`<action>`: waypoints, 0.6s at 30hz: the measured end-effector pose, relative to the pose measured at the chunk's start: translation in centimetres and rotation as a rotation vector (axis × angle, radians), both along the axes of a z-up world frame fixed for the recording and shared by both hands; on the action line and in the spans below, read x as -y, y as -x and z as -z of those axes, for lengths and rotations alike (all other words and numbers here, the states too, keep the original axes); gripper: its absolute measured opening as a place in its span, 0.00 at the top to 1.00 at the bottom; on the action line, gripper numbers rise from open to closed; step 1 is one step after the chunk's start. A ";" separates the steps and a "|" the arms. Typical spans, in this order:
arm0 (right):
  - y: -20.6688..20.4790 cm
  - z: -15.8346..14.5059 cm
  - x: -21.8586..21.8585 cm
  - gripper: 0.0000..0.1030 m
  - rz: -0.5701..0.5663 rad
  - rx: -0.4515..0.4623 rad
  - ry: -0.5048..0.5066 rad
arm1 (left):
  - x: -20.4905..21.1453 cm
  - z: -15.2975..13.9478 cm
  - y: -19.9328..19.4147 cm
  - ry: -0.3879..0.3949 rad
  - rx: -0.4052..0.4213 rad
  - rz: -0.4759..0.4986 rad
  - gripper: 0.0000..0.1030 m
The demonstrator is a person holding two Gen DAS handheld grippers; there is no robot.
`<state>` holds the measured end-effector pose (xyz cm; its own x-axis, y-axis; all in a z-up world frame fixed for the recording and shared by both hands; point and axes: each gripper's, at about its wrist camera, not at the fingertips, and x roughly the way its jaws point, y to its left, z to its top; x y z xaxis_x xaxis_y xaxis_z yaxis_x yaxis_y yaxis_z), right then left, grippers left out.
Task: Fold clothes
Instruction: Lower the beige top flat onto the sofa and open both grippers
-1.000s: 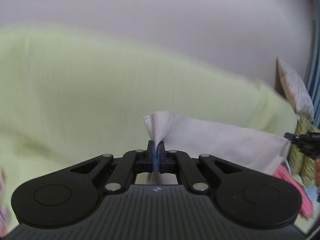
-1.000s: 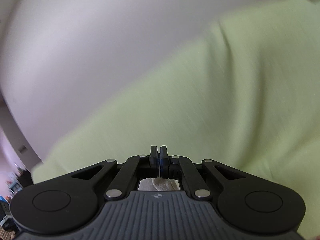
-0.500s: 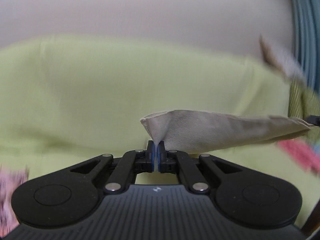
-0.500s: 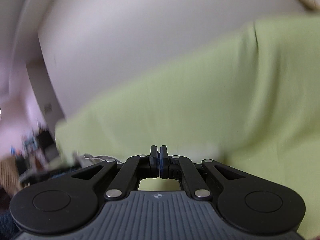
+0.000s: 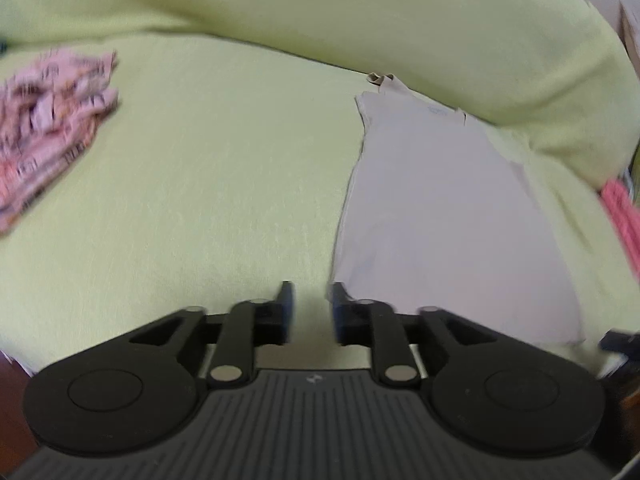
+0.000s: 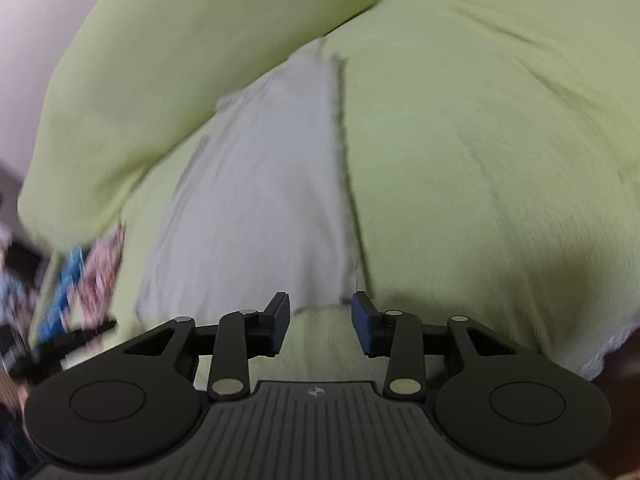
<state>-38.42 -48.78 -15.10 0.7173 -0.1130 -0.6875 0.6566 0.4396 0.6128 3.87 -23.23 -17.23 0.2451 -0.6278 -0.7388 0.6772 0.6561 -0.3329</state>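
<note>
A pale grey cloth [image 5: 448, 216] lies flat on the light green couch seat [image 5: 200, 184]; it reaches from the front of the seat back to the green back cushion [image 5: 360, 12], and its far end touches that cushion; the left claw [image 5: 310, 306] has its two fingers apart with nothing between them, and it sits just beside the near left corner of the cloth; the right claw [image 6: 320, 312] is wide apart too (empty, like the other one), just in front of the near edge of the same cloth [image 6: 256, 208]; a pink patterned pile of clothes [image 5: 44, 124] sits on the seat well apart to the left; a pink thing [image 5: 624, 216] shows at the right edge, too blurry to tell what it is.
</note>
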 end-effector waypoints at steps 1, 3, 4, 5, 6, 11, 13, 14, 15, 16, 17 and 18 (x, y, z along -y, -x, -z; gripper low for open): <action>0.3 0.3 0.3 0.61 0.035 0.015 -0.020 | 0.4 0.3 -0.7 0.029 -0.049 -0.017 0.67; 0.4 1.2 0.9 0.59 0.094 0.039 -0.052 | 1.4 1.2 -2.0 0.077 -0.137 -0.060 0.64; 0.4 1.6 1.1 0.59 0.119 0.051 -0.065 | 1.5 1.6 -2.8 0.089 -0.171 -0.083 0.64; 0.7 1.9 1.2 0.59 0.139 0.067 -0.079 | 1.9 2.4 -3.3 0.096 -0.210 -0.097 0.66; 0.9 2.1 1.3 0.59 0.158 0.082 -0.092 | 2.2 3.0 -3.5 0.108 -0.232 -0.105 0.69; 1.3 4.2 1.9 0.59 0.221 0.112 -0.184 | 3.2 3.7 -3.4 0.109 -0.256 -0.081 1.00; 1.1 5.4 2.0 0.59 0.235 0.114 -0.223 | 3.3 3.1 -2.6 0.074 -0.169 -0.052 1.00; 1.0 5.9 2.0 0.59 0.241 0.116 -0.238 | 3.4 2.7 -2.2 0.058 -0.126 -0.038 1.00; 0.9 6.2 2.0 0.59 0.243 0.126 -0.236 | 3.5 2.4 -1.8 0.046 -0.098 -0.026 1.00; 0.7 6.5 1.9 0.59 0.244 0.135 -0.233 | 3.6 2.2 -1.5 0.036 -0.075 -0.018 1.00; 0.5 6.8 1.9 0.60 0.246 0.145 -0.230 | 3.8 1.9 -1.2 0.021 -0.046 -0.006 1.00; 0.2 7.1 1.8 0.67 0.242 0.151 -0.224 | 4.1 1.6 -0.8 0.005 -0.017 0.005 1.00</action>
